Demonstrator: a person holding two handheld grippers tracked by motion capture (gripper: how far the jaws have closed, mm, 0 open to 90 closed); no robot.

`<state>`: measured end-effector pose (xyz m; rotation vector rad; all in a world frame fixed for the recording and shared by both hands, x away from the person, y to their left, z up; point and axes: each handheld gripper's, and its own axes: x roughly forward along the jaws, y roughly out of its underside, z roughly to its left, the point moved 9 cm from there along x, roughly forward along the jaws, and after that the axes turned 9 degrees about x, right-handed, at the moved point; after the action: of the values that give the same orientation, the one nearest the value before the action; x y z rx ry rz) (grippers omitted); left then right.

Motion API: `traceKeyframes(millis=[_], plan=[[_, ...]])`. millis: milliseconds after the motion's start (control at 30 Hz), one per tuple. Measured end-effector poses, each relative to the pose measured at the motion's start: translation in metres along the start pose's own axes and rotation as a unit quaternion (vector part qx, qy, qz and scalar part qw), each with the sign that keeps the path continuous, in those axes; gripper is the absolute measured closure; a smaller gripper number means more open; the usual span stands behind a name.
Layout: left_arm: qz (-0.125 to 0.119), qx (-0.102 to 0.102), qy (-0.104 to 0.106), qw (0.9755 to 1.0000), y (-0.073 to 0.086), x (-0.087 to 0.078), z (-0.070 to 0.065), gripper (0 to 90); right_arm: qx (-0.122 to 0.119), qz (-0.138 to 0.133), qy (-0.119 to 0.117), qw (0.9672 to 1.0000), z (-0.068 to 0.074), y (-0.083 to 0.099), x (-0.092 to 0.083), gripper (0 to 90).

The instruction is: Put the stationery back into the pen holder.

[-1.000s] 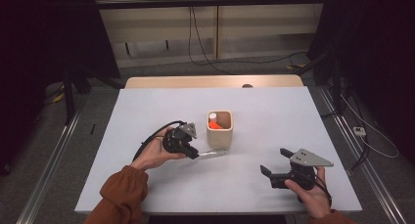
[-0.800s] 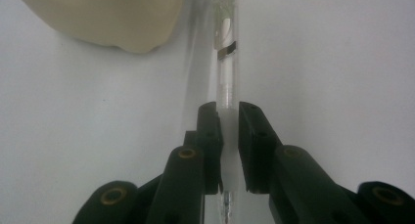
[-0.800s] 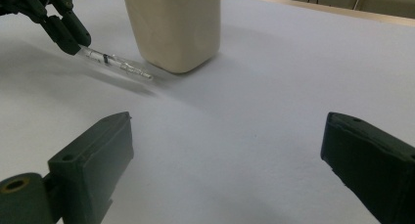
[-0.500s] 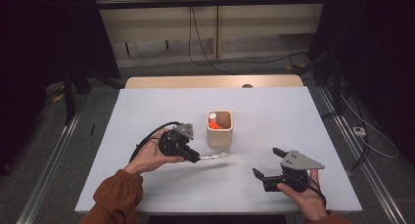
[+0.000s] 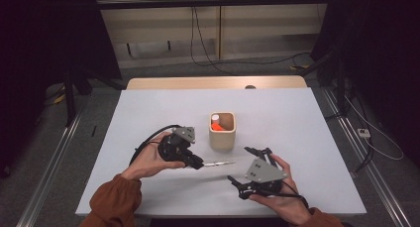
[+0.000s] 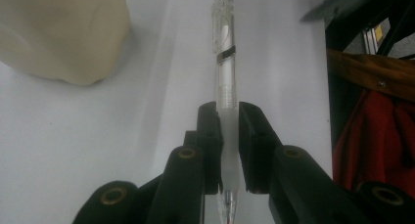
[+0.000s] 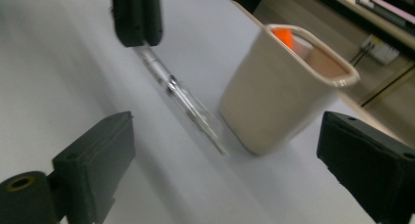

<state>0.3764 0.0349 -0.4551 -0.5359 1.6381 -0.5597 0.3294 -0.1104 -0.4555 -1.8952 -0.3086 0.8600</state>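
Note:
My left gripper is shut on a clear plastic pen, which sticks out level to the right, just above the white table. In the left gripper view the pads clamp the pen near its tip end. My right gripper stands open in front of the pen's free end. Its wide jaws frame the pen and a cream cup. The cup stands just behind the pen and holds an orange-capped item.
The table's front edge lies close under both hands. Cables and rails run along the floor on both sides. A wooden strip borders the table's far edge. The left gripper's cable loops over the left hand.
The right gripper has moved left across the table, toward the pen's free end and the cup. The left gripper still holds the pen and has shifted only slightly.

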Motion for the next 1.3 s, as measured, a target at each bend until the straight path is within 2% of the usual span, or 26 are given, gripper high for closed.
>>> traceKeyframes(millis=[33,67,167,233,267,300,400,433,500,533,600,667,700,733,767,800,833,867,933,1033,1067,1100,1167,1200,1233,1300], plan=[[0.018,0.004,-0.012,0.9998,0.001,-0.002,0.001,80.5,-0.019,0.006,0.002,0.9998,0.004,-0.002,0.003,10.1],[0.001,-0.001,-0.001,1.0000,-0.001,0.000,0.000,80.6,-0.045,0.013,0.004,0.9989,0.010,-0.004,0.008,11.8],[0.001,-0.003,-0.001,1.0000,-0.002,-0.001,0.001,80.5,-0.090,0.019,0.004,0.9957,0.021,-0.008,0.018,17.6],[-0.003,-0.004,-0.005,1.0000,-0.003,-0.001,0.002,80.5,-0.128,0.030,0.015,0.9912,0.025,-0.009,0.024,22.1],[0.020,-0.001,-0.012,0.9997,0.000,-0.003,0.003,80.5,-0.149,0.036,0.026,0.9879,0.027,-0.009,0.027,24.8],[-0.002,-0.007,-0.002,1.0000,-0.003,0.000,0.002,80.5,-0.163,0.038,0.035,0.9853,0.028,-0.009,0.029,27.5],[-0.004,-0.008,0.003,1.0000,-0.006,0.001,0.002,80.5,-0.235,0.048,0.057,0.9693,0.030,-0.010,0.035,38.4],[-0.002,-0.008,0.011,0.9999,-0.006,0.001,0.001,80.5,-0.258,0.049,0.068,0.9625,0.031,-0.011,0.037,42.3],[0.010,-0.005,-0.002,0.9999,-0.006,0.001,0.002,80.5,-0.280,0.053,0.072,0.9559,0.034,-0.010,0.039,49.8],[0.000,-0.008,0.010,0.9999,-0.007,0.002,0.001,80.5,-0.291,0.055,0.075,0.9523,0.036,-0.009,0.040,53.1],[-0.005,-0.009,0.013,0.9999,-0.008,0.003,0.000,80.5,-0.319,0.053,0.079,0.9431,0.039,-0.008,0.043,63.1],[-0.007,-0.010,0.017,0.9998,-0.010,0.004,-0.002,80.5,-0.328,0.057,0.080,0.9396,0.041,-0.006,0.044,71.5],[-0.002,-0.012,0.013,0.9998,-0.010,0.005,-0.002,80.5,-0.345,0.059,0.070,0.9342,0.043,-0.005,0.045,75.5],[0.000,-0.011,0.015,0.9998,-0.009,0.006,-0.003,80.5,-0.340,0.067,0.075,0.9350,0.043,-0.002,0.043,79.3],[-0.007,-0.015,0.017,0.9997,-0.010,0.007,-0.003,80.4,-0.352,0.058,0.076,0.9311,0.042,-0.004,0.043,80.4],[-0.013,-0.017,0.016,0.9996,-0.010,0.007,-0.003,80.4,-0.349,0.057,0.076,0.9322,0.040,-0.005,0.043,80.9],[-0.023,-0.023,0.014,0.9994,-0.011,0.007,-0.002,80.4,-0.353,0.056,0.071,0.9312,0.039,-0.006,0.042,81.0],[-0.027,-0.024,0.013,0.9993,-0.012,0.007,-0.002,80.2,-0.346,0.055,0.072,0.9337,0.037,-0.005,0.041,81.1],[-0.038,-0.026,0.000,0.9989,-0.014,0.006,-0.001,78.9,-0.341,0.050,0.073,0.9357,0.034,-0.007,0.040,81.2],[-0.040,-0.030,-0.041,0.9979,-0.011,0.001,0.003,50.5,-0.325,0.058,0.075,0.9411,0.029,-0.005,0.036,81.2],[-0.035,-0.031,-0.054,0.9975,-0.010,-0.002,0.004,47.2,-0.314,0.059,0.076,0.9446,0.026,-0.005,0.035,81.2],[-0.056,-0.040,-0.053,0.9963,-0.010,-0.004,0.004,46.9,-0.307,0.058,0.075,0.9469,0.023,-0.005,0.034,81.2],[-0.068,-0.051,-0.074,0.9936,-0.005,-0.009,0.008,37.0,-0.284,0.056,0.076,0.9543,0.014,-0.006,0.032,81.2],[-0.073,-0.060,-0.093,0.9911,-0.002,-0.011,0.010,29.9,-0.267,0.055,0.074,0.9592,0.009,-0.007,0.030,81.2],[-0.078,-0.064,-0.108,0.9890,0.002,-0.013,0.012,24.9,-0.244,0.051,0.073,0.9658,0.004,-0.009,0.029,81.2],[-0.087,-0.073,-0.135,0.9843,0.010,-0.016,0.015,18.3,-0.163,0.039,0.062,0.9838,-0.007,-0.012,0.027,81.1]])
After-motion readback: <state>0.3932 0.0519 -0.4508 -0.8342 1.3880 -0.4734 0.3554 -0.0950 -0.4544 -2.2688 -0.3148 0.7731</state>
